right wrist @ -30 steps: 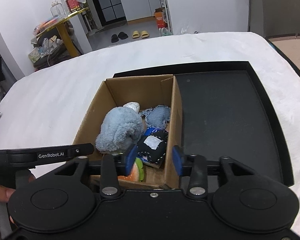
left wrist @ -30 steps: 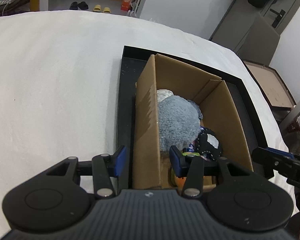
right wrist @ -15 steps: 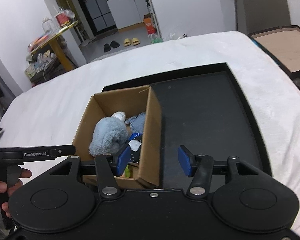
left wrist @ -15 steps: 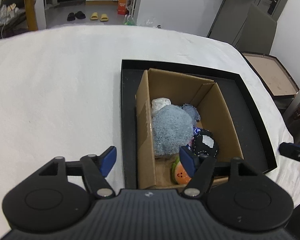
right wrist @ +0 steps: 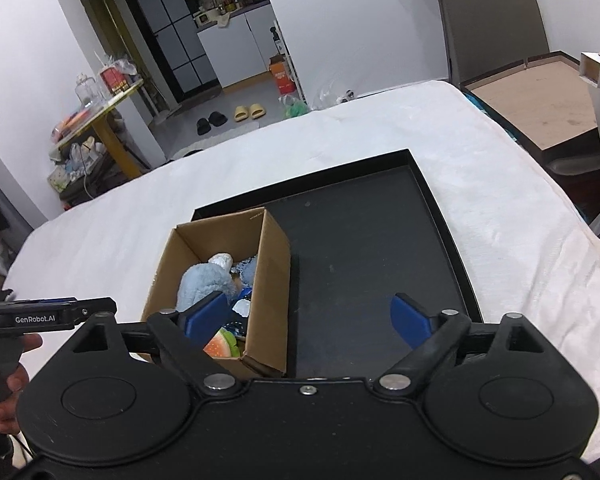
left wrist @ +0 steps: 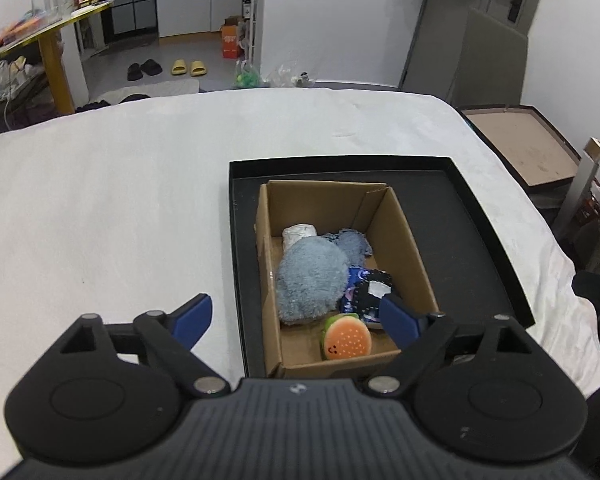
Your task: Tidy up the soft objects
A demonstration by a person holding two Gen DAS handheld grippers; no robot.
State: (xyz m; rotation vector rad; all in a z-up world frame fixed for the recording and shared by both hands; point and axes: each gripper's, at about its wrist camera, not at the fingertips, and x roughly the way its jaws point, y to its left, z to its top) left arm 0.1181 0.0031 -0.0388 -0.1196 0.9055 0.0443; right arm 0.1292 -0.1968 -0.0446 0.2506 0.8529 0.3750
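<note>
A brown cardboard box (left wrist: 404, 240) stands in the left part of a black tray (left wrist: 472, 236) on a white-covered table. Inside lie a fluffy blue plush (left wrist: 310, 278), a white rolled item (left wrist: 299, 233), a blue cloth (left wrist: 354, 242), a dark patterned item (left wrist: 374, 290) and a burger-shaped toy (left wrist: 347, 342). My left gripper (left wrist: 296, 320) is open and empty, held above and short of the box's near end. My right gripper (right wrist: 308, 318) is open and empty, above the near edge of the box (right wrist: 274, 264) and tray (right wrist: 380, 240).
The white table (left wrist: 100, 220) spreads wide to the left. The tray's right half (right wrist: 372, 256) is bare. Beyond the table are a yellow side table (left wrist: 52, 40), slippers on the floor (left wrist: 188, 67) and a brown board (left wrist: 528, 148) at the right.
Both grippers have pulled back and up from the box, and their jaws have opened wider. The box and its contents stay in place.
</note>
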